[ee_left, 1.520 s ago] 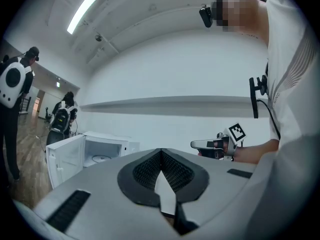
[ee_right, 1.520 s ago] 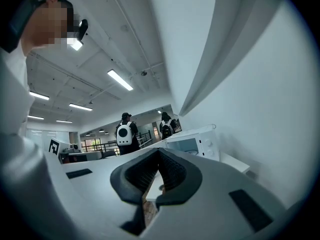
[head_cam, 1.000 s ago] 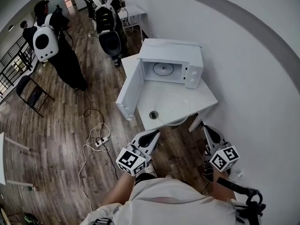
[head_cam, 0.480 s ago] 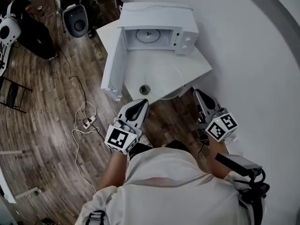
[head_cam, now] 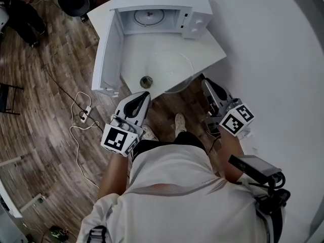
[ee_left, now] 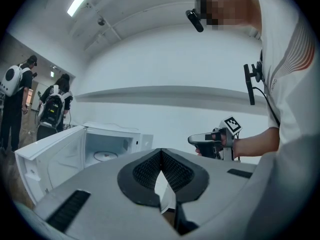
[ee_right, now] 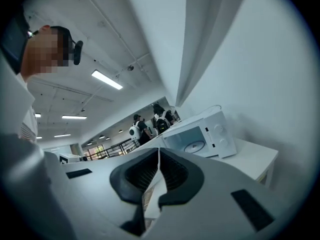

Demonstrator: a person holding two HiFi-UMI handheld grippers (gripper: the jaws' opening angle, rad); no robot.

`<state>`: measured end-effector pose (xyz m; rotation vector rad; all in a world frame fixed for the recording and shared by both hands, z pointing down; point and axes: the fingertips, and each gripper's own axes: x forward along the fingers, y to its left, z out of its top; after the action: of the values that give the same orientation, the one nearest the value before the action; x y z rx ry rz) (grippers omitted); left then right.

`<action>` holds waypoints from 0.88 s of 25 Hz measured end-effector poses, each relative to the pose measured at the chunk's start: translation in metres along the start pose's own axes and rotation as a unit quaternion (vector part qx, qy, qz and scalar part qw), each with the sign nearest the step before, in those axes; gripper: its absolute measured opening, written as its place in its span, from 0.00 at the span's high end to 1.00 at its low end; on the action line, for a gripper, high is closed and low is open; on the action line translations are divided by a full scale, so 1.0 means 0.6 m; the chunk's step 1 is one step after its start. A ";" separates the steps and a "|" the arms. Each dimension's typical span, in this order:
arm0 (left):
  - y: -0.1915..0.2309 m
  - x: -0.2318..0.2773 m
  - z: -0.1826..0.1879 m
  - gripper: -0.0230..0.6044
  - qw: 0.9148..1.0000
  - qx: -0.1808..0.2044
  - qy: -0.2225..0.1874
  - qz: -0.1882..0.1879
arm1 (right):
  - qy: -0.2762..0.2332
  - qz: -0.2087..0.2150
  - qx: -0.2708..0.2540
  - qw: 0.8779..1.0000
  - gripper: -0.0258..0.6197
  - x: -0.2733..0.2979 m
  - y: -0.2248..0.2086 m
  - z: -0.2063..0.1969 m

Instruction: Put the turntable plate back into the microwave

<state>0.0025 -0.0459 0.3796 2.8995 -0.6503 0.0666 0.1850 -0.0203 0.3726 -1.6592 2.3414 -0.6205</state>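
Only head view shows the turntable plate (head_cam: pixel 170 70).

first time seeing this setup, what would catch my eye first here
The white microwave at the top of the head view stands on a white table with its door swung wide open. On the table in front of it lies a clear glass plate, faint against the white, with a small dark round part beside it. Nearer the person, the left gripper and right gripper point at the table, both shut and empty.
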 end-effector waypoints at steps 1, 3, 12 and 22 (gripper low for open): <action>0.000 0.004 -0.001 0.95 1.000 -0.002 0.002 0.005 | 0.003 0.007 0.008 1.000 0.95 0.002 -0.006 -0.002; -0.002 0.011 -0.002 0.95 1.000 -0.008 0.004 0.016 | 0.013 0.022 0.023 0.999 0.95 0.005 -0.019 -0.006; -0.011 0.080 -0.039 0.95 0.998 -0.020 0.024 0.061 | 0.087 0.062 0.095 0.990 0.81 0.030 -0.141 -0.068; -0.007 0.090 -0.097 0.95 0.993 -0.043 0.061 0.093 | 0.243 0.051 0.262 0.933 0.58 0.030 -0.250 -0.264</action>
<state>0.0526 -0.0545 0.4403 2.7205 -0.8754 0.2314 0.2427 -0.0445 0.5825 -1.2291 2.2337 -1.6196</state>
